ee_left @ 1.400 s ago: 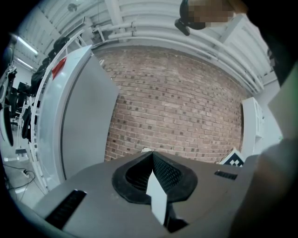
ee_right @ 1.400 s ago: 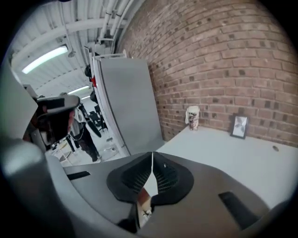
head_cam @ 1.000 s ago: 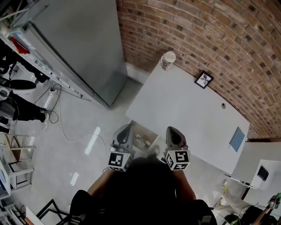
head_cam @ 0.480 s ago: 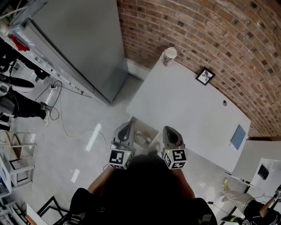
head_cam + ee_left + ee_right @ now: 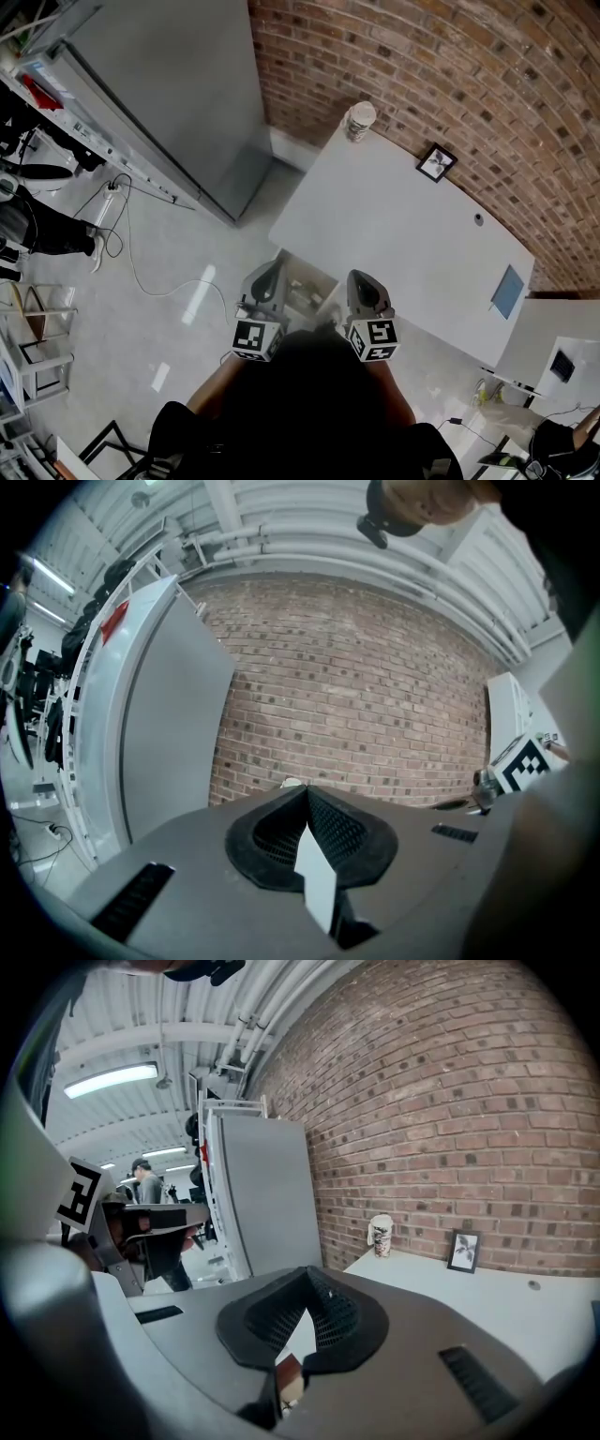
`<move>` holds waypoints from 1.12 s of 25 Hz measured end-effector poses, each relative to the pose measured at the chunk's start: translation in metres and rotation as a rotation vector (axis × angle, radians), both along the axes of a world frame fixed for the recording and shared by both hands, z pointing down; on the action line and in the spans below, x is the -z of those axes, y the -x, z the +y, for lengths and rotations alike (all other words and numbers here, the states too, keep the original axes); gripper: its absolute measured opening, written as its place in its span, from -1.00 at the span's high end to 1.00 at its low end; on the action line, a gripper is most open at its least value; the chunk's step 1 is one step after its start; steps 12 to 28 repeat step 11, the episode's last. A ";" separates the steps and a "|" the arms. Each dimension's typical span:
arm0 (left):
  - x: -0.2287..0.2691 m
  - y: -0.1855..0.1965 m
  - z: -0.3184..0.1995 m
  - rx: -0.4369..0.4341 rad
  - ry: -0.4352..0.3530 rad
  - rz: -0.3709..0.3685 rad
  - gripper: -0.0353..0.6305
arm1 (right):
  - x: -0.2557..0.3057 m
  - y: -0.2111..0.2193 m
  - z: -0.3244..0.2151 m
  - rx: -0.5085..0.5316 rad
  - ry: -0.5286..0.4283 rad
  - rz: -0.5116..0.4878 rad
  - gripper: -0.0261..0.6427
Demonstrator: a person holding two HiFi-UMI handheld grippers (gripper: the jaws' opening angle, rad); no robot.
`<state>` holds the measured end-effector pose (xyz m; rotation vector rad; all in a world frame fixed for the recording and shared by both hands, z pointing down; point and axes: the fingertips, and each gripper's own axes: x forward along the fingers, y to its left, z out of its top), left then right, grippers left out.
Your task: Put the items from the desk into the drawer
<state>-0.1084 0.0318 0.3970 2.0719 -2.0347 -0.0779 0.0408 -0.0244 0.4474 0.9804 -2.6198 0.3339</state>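
A white desk [image 5: 394,234] stands against the brick wall. On it are a paper cup [image 5: 359,120] at the far left corner, a small framed picture [image 5: 436,162] by the wall, a tiny round thing [image 5: 477,220] and a flat blue item [image 5: 506,292] at the right end. Below the desk's near left edge, a drawer [image 5: 305,284] stands open; its contents are too small to tell. My left gripper [image 5: 270,269] hangs in front of the drawer, shut and empty [image 5: 305,789]. My right gripper [image 5: 361,277], also shut with nothing held [image 5: 305,1272], points over the desk toward the cup [image 5: 381,1236] and picture [image 5: 463,1250].
A tall grey cabinet [image 5: 178,94] stands left of the desk. Cables [image 5: 131,253] trail on the pale floor. A white side unit [image 5: 558,361] sits off the desk's right end. A person [image 5: 145,1181] stands far back in the room.
The head view has shifted slightly. Both grippers stay shut in nearly the same place.
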 end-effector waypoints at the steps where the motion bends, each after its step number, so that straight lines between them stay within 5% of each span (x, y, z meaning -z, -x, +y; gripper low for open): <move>1: 0.000 -0.001 0.000 0.000 -0.001 0.001 0.89 | 0.000 -0.001 0.000 0.000 0.000 0.000 0.92; 28: 0.004 -0.003 0.001 -0.002 -0.010 0.009 0.89 | 0.002 -0.004 0.001 -0.005 -0.005 0.000 0.92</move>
